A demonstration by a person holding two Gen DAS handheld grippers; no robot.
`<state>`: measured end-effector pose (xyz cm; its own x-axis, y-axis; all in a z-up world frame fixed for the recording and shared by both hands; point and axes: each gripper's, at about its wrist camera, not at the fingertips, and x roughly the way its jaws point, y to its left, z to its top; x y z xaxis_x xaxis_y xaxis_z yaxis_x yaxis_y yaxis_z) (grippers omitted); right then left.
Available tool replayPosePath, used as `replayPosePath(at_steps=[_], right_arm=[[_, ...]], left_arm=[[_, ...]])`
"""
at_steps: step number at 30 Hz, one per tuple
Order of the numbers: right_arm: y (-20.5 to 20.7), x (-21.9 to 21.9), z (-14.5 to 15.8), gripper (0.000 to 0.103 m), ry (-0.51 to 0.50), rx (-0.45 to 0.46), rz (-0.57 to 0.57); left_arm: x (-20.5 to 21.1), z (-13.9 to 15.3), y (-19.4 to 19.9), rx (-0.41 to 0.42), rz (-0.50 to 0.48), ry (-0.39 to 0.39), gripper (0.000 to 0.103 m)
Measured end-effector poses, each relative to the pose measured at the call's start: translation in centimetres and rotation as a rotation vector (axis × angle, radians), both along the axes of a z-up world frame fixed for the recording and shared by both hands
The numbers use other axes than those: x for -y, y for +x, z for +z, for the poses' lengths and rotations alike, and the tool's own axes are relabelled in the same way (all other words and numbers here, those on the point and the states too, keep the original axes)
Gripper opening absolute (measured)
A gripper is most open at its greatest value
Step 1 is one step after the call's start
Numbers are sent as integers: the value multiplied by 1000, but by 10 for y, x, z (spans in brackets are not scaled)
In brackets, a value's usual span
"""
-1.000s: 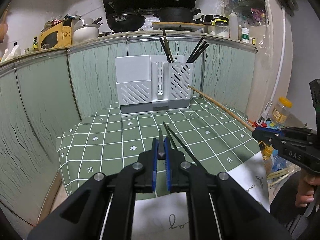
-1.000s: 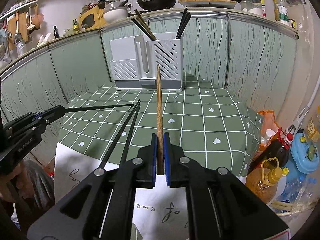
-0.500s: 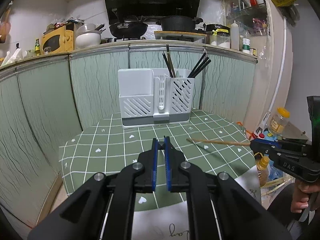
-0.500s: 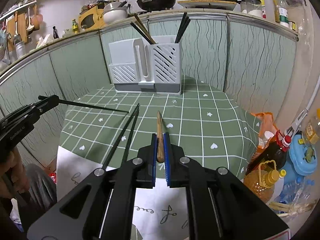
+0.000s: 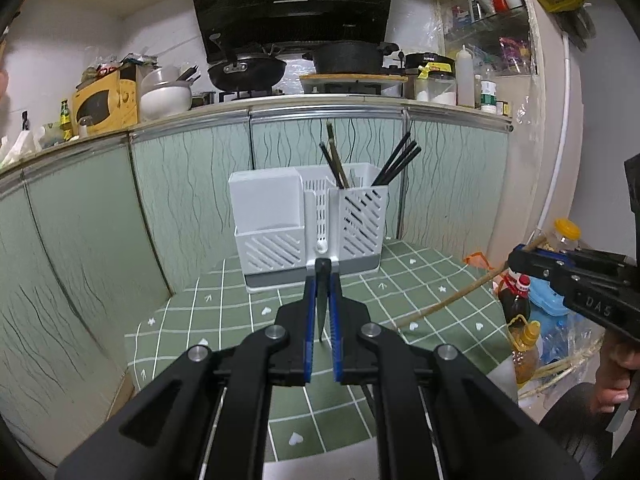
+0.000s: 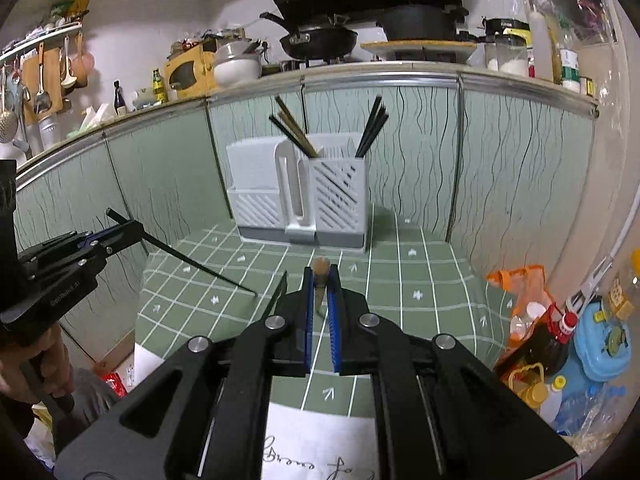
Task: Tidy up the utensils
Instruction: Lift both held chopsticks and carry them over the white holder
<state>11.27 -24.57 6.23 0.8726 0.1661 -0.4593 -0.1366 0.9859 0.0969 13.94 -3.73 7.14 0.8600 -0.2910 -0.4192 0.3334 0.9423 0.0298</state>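
While both grippers hung over the green checked table (image 5: 224, 304), each pinched one chopstick.
Left view alone showed the right gripper (image 5: 516, 258) side-on, clamping the wooden chopstick (image 5: 452, 300); right view alone showed the left gripper (image 6: 138, 229) clamping the black chopstick (image 6: 200, 262). White utensil holder (image 6: 340, 196) stood at table's back, chopsticks upright inside.

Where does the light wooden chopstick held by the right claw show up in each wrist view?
Left wrist view: the light wooden chopstick slants across the right side, from the right claw down toward the green checked tablecloth.
Right wrist view: seen nearly end-on at centre, the chopstick is pinched in the right claw.
Shared landmark: the white slotted utensil holder.
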Motion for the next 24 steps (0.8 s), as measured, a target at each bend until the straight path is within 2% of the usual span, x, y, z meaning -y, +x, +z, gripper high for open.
replayPosePath(at_steps=[8,14,24], right_arm=[[5,6,33,6,2,39,0],[17,13,51,6,-6,46,0],[34,20,72,6,-22,60,-3]], left_arm=[[2,22,20,-34,-19,-16,6],[14,42,35,-45,-73,-4,6],[32,75,44,-6,-100,3,7]])
